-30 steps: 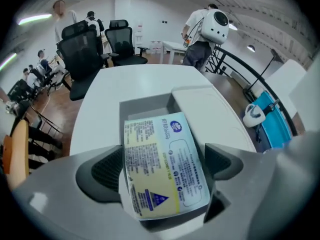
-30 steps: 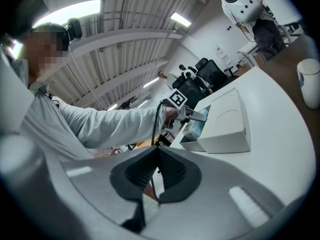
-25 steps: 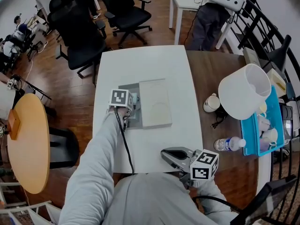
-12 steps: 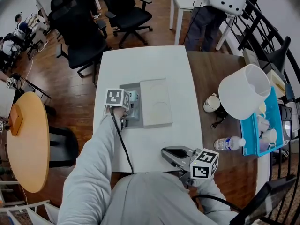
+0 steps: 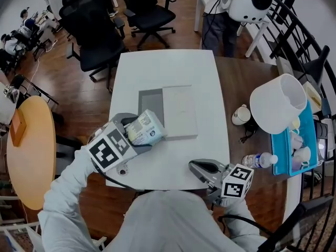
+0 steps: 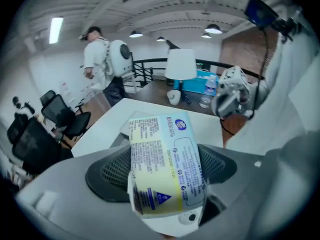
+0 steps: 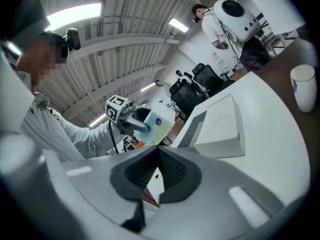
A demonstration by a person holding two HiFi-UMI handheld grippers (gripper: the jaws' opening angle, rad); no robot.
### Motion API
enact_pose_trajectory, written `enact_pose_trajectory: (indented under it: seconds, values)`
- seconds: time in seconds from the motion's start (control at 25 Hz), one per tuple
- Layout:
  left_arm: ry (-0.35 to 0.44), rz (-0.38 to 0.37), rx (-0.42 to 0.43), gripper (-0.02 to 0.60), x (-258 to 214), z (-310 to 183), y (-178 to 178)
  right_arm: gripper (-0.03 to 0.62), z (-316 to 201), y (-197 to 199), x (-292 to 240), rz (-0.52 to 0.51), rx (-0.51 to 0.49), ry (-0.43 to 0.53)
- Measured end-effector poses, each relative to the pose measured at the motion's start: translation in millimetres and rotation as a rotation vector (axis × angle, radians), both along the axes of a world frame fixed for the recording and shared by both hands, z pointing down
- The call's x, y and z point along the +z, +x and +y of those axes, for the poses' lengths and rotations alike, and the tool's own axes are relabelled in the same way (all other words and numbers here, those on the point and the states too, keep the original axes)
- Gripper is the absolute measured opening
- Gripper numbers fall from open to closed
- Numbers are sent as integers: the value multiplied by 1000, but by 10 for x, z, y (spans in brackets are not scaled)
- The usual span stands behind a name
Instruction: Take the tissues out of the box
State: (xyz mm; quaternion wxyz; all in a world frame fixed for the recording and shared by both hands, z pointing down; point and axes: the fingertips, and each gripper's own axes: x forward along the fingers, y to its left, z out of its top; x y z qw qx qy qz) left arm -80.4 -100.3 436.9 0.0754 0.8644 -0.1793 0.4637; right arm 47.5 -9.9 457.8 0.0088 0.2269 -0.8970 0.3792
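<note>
While the left tongs (image 5: 135, 134) pinch the tissue pack (image 5: 149, 128) above the desk's (image 5: 168, 67) near-left corner, clear of the open box (image 5: 179, 112) mid-desk, the right tongs (image 5: 202, 168) sit pressed together, empty, at the near edge, apparently kept out of the way.

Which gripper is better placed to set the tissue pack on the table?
Left: the left gripper grips the tissue pack above the table; the right gripper is shut and empty.
</note>
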Motion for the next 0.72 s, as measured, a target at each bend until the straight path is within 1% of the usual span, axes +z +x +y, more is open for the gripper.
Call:
enact_pose_trajectory:
  seconds: [0.08,0.16,0.24,0.32,0.4,0.52,0.64,0.72]
  values:
    - [-25,-39,127,422,205,337,55,3,-22,38,-6,6,14,0]
    - [-73,-90,225,422,577,600,87,3,-21,41,-8,13,16,0]
    - [-107,-160,311,423,962,768,102,3,-2,11,-14,21,9,3]
    - [-125,-207,375,423,1263,856,126,3,25,-25,-24,26,6,5]
    - [-160,-226,414,423,1474,925,153,3,59,-46,-33,28,9,2]
    - [-200,-227,452,425,1669,972,205,3,109,-41,-31,31,18,-7]
    - [-190,-214,489,428,1811,961,204,3,154,-30,-17,39,24,-16]
    - [-183,-182,491,436,1823,945,193,3,165,-25,-8,45,28,-19]
